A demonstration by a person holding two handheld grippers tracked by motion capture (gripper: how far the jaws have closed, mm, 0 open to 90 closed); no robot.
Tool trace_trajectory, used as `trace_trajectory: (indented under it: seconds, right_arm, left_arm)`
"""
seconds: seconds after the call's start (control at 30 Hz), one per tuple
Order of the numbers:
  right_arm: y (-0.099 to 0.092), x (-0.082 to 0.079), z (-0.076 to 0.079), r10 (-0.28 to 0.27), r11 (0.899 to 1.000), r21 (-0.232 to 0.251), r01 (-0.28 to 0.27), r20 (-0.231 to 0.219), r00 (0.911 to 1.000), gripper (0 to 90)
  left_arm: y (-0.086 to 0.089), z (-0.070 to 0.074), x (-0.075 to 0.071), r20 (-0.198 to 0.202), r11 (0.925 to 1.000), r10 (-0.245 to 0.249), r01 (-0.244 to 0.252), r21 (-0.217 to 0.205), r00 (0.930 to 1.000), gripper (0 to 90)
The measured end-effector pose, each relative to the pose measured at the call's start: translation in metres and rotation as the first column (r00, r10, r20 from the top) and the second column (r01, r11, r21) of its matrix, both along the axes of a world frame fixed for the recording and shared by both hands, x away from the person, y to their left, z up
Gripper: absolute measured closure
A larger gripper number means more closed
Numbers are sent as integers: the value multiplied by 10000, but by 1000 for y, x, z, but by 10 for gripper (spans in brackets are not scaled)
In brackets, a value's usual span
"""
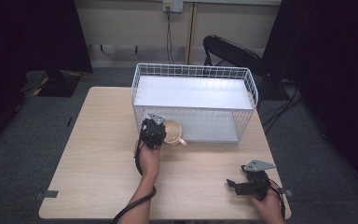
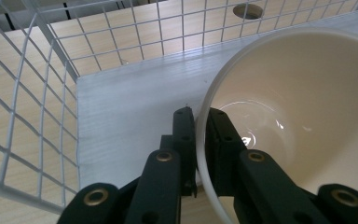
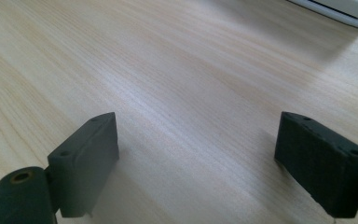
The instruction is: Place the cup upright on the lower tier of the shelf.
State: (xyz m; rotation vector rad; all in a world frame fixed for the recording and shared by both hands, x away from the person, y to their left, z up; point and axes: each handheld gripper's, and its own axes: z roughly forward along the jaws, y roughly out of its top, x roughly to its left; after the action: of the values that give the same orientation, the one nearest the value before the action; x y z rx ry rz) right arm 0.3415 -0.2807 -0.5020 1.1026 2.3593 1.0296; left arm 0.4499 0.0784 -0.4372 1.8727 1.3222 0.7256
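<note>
At the left of the high view, the left gripper (image 1: 154,132) reaches to the open front of the white wire two-tier rack (image 1: 193,72) on the pale wooden table (image 1: 98,154). Its jaws are clenched on the rim of the cream ceramic cup (image 1: 173,132), one inside, one outside; in the left gripper view the cup (image 2: 303,116) is cut off at the right edge and its handle is hidden. The cup sits at the lower shelf's front edge. Farther right, the right gripper (image 1: 243,185) lies low over bare table, jaws spread wide, grasping nothing.
</note>
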Motion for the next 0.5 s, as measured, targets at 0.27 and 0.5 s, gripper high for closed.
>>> trace_trajectory:
  seconds: [0.27,0.5]
  right_arm:
    - [0,0,0,3,10000,-1,-3,1,10000,127]
    - [0,0,0,10,10000,3,-10,-3,10000,127]
  left_arm:
    - [-2,-2,4,14,9996,239,-239,-130,9997,834]
    - [-2,-2,5,104,9993,357,-355,-120,9993,833]
